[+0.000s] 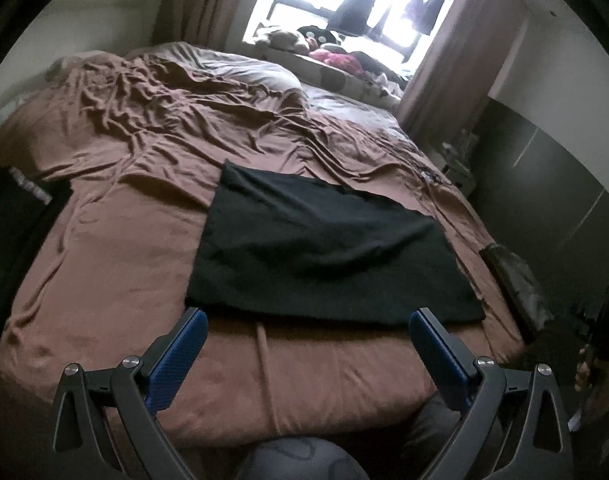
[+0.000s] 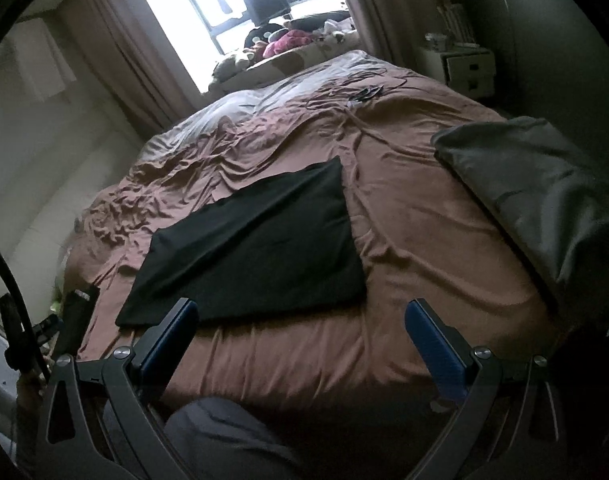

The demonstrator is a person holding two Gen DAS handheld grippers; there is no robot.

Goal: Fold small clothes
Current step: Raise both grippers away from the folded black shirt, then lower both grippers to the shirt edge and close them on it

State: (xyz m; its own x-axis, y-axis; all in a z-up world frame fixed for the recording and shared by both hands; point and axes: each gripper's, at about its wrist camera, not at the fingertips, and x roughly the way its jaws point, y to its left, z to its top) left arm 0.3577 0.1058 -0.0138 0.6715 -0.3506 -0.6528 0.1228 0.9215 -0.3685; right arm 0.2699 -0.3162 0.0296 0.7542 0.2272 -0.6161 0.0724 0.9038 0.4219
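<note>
A black garment (image 1: pixel 324 248) lies flat on the brown bed sheet (image 1: pixel 116 264) as a rough rectangle, near the front edge of the bed. It also shows in the right wrist view (image 2: pixel 256 248). My left gripper (image 1: pixel 308 320) is open and empty, held just short of the garment's near edge. My right gripper (image 2: pixel 302 308) is open and empty too, near the garment's near right corner, above the sheet (image 2: pixel 424 240).
A grey folded cloth (image 2: pixel 544 184) lies at the bed's right edge. A dark object (image 1: pixel 12 216) lies at the left edge. Cables (image 2: pixel 364 94) and stuffed toys (image 2: pixel 288 38) sit at the far end by the window. A white bedside cabinet (image 2: pixel 470 70) stands far right.
</note>
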